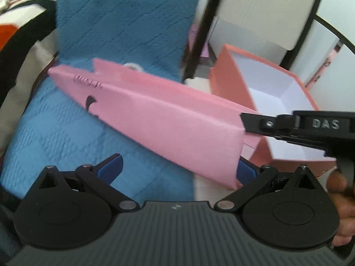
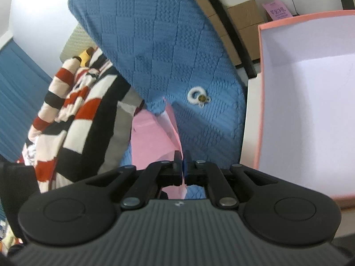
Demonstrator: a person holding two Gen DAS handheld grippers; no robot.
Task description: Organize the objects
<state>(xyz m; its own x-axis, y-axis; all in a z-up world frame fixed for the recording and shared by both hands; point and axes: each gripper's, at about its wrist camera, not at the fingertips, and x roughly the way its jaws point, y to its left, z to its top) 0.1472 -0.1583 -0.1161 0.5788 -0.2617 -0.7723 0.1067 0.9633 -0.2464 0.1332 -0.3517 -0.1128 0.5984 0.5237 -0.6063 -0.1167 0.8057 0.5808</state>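
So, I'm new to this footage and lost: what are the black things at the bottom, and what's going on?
Those are two handheld tools, one in each of a person's hands, each with a camera looking along its two fingers. In the left camera's picture the left tool is open, its blue pads either side of the pink bag's corner. The right tool comes in from the side. The right camera shows that right tool shut on the bag's edge. Behind lie a blue knit cloth with a small white ring, an open pink box with a white inside, and a striped fabric.
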